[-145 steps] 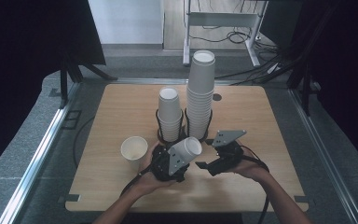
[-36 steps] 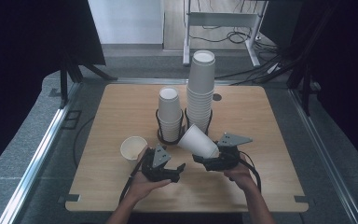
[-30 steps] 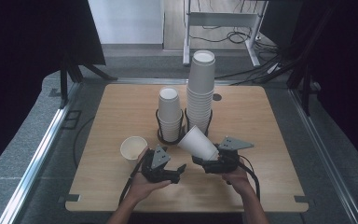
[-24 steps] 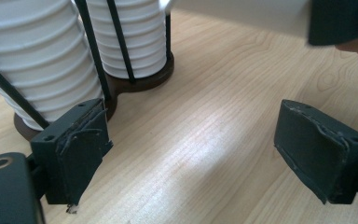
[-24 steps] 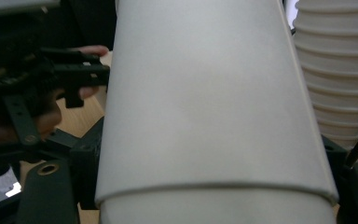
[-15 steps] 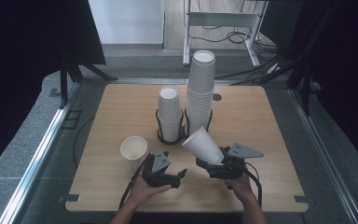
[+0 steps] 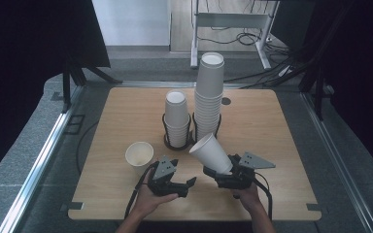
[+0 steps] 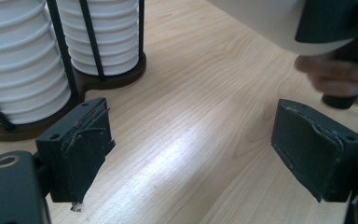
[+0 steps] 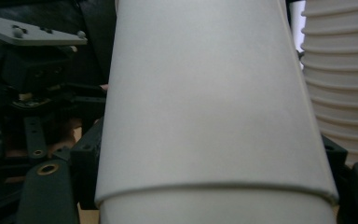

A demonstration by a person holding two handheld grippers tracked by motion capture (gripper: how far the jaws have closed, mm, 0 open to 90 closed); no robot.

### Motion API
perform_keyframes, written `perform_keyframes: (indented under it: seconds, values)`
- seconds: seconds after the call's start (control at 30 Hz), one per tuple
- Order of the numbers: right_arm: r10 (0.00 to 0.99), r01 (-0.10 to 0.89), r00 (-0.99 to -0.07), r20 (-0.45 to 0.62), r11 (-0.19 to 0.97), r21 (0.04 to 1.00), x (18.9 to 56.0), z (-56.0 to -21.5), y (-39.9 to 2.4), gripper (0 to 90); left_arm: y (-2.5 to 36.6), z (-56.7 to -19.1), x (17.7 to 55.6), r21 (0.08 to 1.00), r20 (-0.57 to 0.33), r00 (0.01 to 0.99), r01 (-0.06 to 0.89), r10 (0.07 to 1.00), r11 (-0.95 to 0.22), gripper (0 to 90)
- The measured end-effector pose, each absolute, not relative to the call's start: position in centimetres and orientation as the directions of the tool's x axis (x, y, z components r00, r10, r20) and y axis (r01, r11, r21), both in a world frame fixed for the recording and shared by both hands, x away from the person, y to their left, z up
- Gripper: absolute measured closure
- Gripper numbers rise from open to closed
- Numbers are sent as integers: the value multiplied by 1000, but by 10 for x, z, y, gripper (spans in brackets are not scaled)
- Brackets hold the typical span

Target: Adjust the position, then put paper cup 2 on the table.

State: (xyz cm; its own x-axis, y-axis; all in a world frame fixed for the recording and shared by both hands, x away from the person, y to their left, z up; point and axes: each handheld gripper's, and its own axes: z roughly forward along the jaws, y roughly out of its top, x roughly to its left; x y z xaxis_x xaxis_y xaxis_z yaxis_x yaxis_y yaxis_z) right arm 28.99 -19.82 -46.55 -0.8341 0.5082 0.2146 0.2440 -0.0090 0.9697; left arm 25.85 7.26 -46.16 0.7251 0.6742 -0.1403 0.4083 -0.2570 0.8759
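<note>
My right gripper (image 7: 223, 171) is shut on a white paper cup (image 7: 211, 153) near its base. The cup is off the table and tilted, with its mouth up and to the left; in the right gripper view the cup's wall (image 9: 209, 93) stands between the black jaws. My left gripper (image 7: 187, 183) rests low over the table's near side, just left of the cup. Its jaws have just been closing; they still stand apart over bare wood (image 8: 191, 140) with nothing between them. Another paper cup (image 7: 139, 155) stands upright on the table, left of the left gripper.
Two dark wire holders stand mid-table: a short stack of cups (image 7: 177, 116) and, to its right, a tall stack (image 7: 210, 92). The wooden table (image 7: 281, 126) has free room left and right. A desk frame and cables lie on the floor beyond.
The cup that sat between both grippers is now in the right gripper alone, tilted further. Both hands have drawn back a little toward the near edge.
</note>
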Motion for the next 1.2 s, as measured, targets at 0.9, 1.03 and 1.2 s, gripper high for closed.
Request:
perform_keyframes:
  seconds: [0.9,1.03,1.2]
  values:
    - [552,216,-813,188,-15,976,275,-476,-200,229,67,-451,267,867,-360,741,490,567,-89,123]
    - [556,209,-812,179,-10,978,273,-477,-199,229,65,-449,267,867,-373,740,492,559,-73,117]
    - [562,200,-810,166,-1,980,271,-480,-194,229,66,-447,271,860,-414,733,509,539,-31,105]
